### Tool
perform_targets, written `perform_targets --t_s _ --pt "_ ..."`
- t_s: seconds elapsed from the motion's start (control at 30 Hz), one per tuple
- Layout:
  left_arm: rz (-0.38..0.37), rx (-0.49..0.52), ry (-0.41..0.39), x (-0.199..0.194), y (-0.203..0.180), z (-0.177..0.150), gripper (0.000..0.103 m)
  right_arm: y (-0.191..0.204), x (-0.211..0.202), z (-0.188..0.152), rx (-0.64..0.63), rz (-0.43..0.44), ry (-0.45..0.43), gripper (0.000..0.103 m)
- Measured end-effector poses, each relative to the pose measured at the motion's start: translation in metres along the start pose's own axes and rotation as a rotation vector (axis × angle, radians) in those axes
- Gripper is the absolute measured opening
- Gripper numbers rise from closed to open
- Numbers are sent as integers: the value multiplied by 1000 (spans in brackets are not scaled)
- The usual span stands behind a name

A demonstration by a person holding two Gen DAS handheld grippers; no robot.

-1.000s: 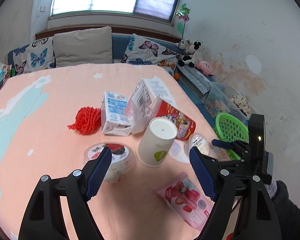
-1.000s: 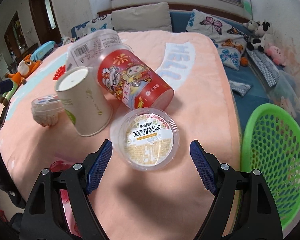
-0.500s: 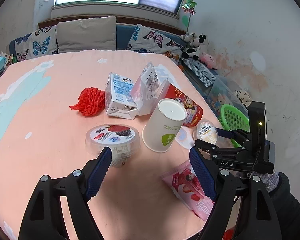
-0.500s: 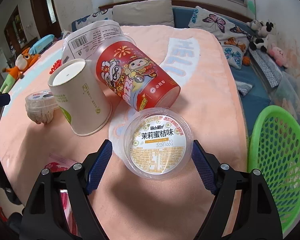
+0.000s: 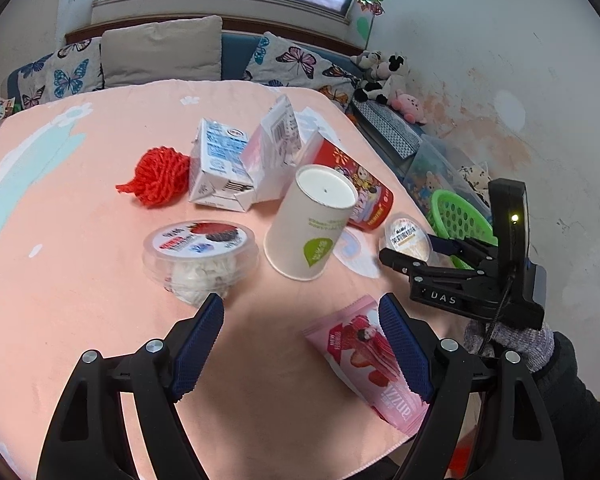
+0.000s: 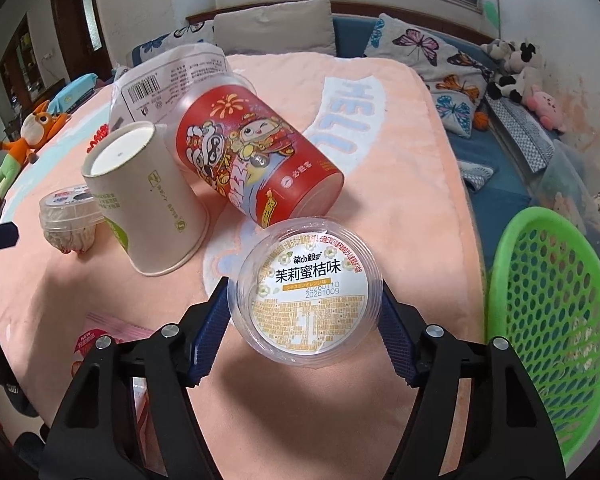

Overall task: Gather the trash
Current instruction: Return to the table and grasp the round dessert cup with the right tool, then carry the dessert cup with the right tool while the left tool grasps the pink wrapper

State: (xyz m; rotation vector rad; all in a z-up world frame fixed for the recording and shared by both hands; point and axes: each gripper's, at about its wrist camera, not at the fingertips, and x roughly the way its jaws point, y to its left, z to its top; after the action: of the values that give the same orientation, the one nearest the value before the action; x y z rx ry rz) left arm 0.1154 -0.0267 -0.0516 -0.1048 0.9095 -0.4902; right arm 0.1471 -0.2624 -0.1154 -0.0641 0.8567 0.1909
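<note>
- Left wrist view: the left gripper stands wide with nothing between its blue ribbed pads, hanging over bare peach cloth at lower centre, between the clear lidded tub with a red-and-blue label at centre left and the flat pink snack packet at lower right; I judge it is held ready for either of these
- At centre right the right gripper reaches in from a gloved hand, its jaws round the small clear plastic cup with a yellow-and-white lid, close to the green perforated plastic basket, probably the bin for the trash
- Right wrist view: the right gripper has just been closing, and both pads meet the sides of the small clear cup at lower centre, gripped across its width so it can be lifted
- The green basket fills the right edge, just beside the cup
- The upturned white paper cup and the red printed tub lying on its side lie touching at upper left, untouched as yet
</note>
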Motion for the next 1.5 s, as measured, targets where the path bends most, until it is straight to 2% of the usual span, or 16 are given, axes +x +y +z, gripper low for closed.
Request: perform_targets --t_s 0.37,0.57,0.77,1.07,1.4,1.43,1.5 --pt "-55 -27 88 18 -21 -13 76 -15 -38 -12 28 -16 -61 69" --pt "-73 -102 179 39 -33 -17 80 -29 -60 -25 51 -33 -87 69" --pt "-53 -159 241 58 -42 -16 83 -45 -71 -38 79 -47 -97 69" --pt "26 -183 303 81 -48 -14 84 -59 -77 -52 116 -60 -100 69" --pt "68 -173 326 94 -55 -15 84 -69 -81 -60 141 -79 -94 69" --pt "75 -168 327 95 -56 -15 83 -69 -82 -61 142 -82 -94 69" --pt "78 -161 327 98 -61 -12 76 -70 -83 -63 146 -86 -94 69"
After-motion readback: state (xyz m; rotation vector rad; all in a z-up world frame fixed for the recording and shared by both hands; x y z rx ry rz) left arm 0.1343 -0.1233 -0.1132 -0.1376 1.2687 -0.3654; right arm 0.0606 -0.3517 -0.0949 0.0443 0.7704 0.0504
